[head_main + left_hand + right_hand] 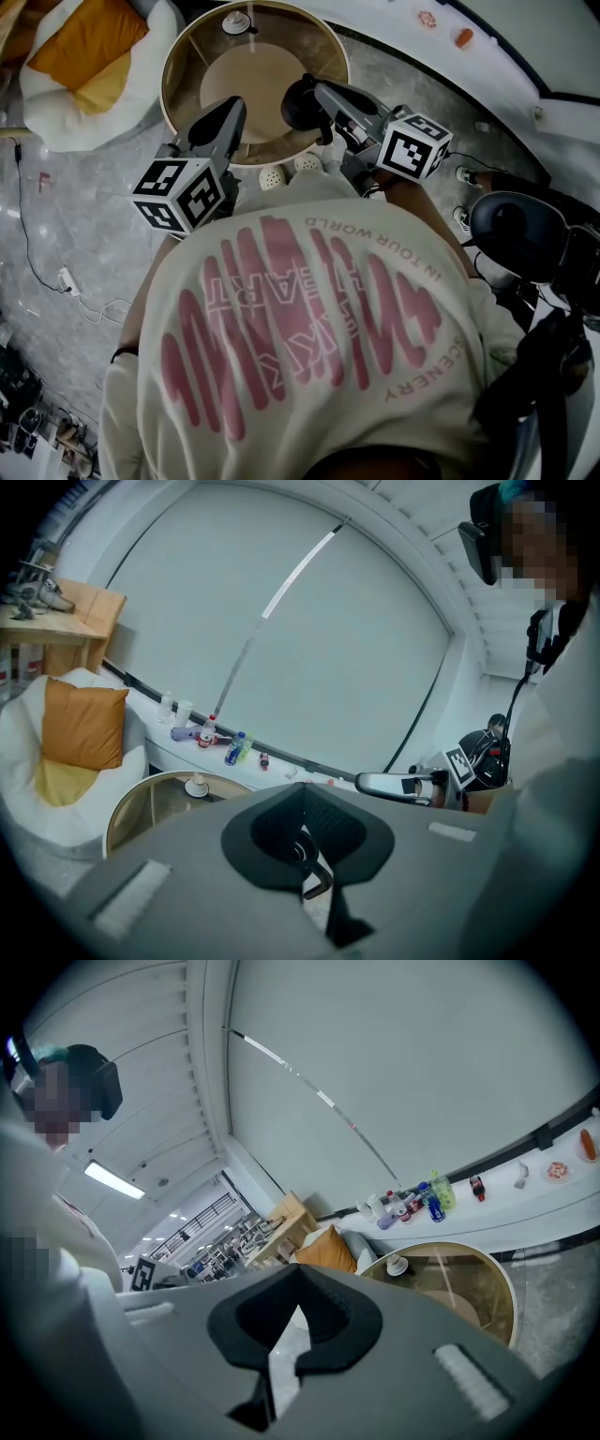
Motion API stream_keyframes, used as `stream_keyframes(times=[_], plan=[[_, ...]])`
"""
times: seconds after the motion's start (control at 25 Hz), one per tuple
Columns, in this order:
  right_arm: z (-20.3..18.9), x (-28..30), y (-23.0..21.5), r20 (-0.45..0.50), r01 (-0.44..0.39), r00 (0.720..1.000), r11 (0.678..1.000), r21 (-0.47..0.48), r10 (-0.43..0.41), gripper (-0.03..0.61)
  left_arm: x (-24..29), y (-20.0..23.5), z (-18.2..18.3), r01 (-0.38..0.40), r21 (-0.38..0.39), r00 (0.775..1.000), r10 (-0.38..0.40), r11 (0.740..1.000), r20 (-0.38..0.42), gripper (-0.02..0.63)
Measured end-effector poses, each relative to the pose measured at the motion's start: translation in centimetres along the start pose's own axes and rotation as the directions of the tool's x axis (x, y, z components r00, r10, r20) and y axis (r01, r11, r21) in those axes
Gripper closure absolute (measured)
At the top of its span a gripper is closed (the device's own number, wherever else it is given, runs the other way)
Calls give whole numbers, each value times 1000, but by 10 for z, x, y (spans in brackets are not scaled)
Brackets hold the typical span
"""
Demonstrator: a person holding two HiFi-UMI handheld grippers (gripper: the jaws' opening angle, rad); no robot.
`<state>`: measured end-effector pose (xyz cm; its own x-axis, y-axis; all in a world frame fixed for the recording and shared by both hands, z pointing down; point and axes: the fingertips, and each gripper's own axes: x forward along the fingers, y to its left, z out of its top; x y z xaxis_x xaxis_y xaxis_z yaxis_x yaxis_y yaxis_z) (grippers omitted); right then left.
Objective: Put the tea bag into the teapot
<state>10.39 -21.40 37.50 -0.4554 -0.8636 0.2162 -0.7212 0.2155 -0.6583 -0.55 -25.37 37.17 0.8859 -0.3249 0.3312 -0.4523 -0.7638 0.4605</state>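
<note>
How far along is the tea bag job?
Nothing looks done. In hand: nothing; the left gripper and right gripper are both shut and empty, near the round glass-topped table. Its small white object may be the teapot; unclear. No tea bag shows, so picking and placing it remain.

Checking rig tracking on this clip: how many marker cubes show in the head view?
2. One marker cube is on the left tool, at the picture's left. The other is on the right tool, at the right. None appears hidden.
</note>
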Motion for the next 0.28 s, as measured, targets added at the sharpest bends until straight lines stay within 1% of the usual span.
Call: stream_keyframes(times=[0.28], plan=[[-1,4,3,-18,1,1000,1000,-17,-2,574,-4,7,4,-6,-17,1000,6,1000,17,597]])
